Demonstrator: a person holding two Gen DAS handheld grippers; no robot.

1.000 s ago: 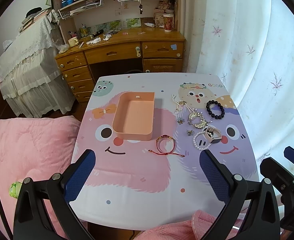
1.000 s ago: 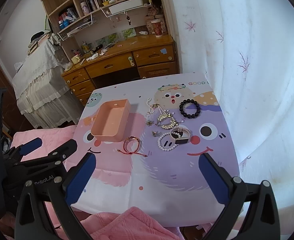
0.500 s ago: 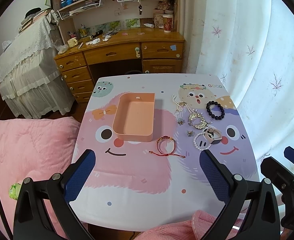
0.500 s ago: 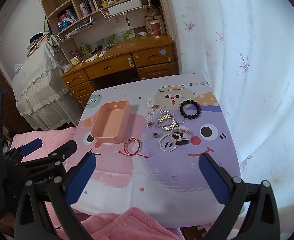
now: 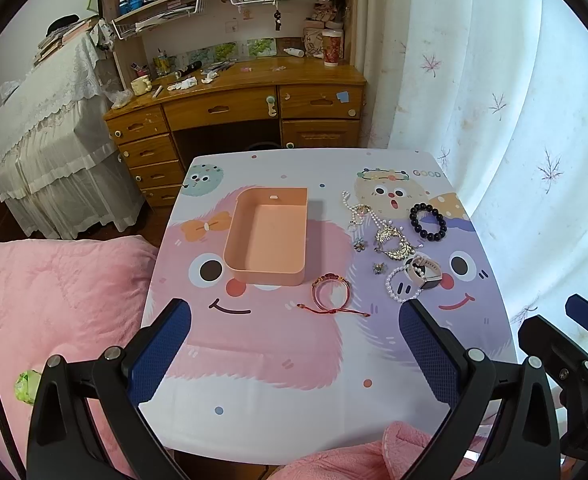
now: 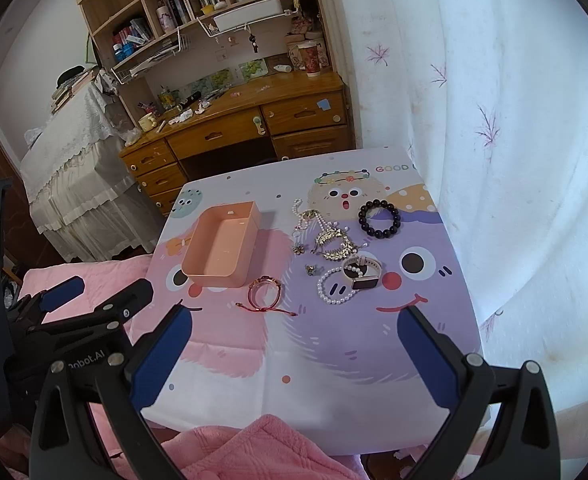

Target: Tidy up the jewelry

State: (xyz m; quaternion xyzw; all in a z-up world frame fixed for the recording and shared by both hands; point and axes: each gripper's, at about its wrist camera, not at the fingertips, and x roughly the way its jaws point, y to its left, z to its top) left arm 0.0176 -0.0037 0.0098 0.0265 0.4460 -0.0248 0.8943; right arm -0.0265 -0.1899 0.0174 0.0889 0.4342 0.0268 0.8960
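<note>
While the jewelry lies loose on the cartoon-printed table cover (image 5: 253, 360), the peach tray (image 5: 267, 236) stands empty just left of it, toward the middle of the table. Nearest the tray, just off its near right corner, is a red cord bracelet (image 5: 331, 293) with its cord trailing to the right. Farther right sits a cluster: a white watch (image 5: 425, 272) resting on a pearl bracelet (image 5: 394, 286), a gold ornament (image 5: 394, 242) beyond them, a pearl strand (image 5: 352, 208) running away toward the far edge, and two small pieces — too small to identify — between the cluster and the tray. A black bead bracelet (image 5: 428, 222) lies apart at the right, near the curtain (image 5: 514, 120).

The left gripper (image 5: 294, 356) hangs over the near edge of the table, its blue-padded fingers (image 5: 159, 350) spread wide with nothing between them. The right gripper (image 6: 294, 356) is likewise wide apart and empty, its view centred nearer the jewelry; the left gripper shows at its lower left, above a pink quilt (image 6: 253, 452).

Behind the table stands a wooden desk (image 5: 233, 96) with drawers and cluttered shelves above — and to the left, furniture draped in white lace cloth (image 5: 45, 120).
</note>
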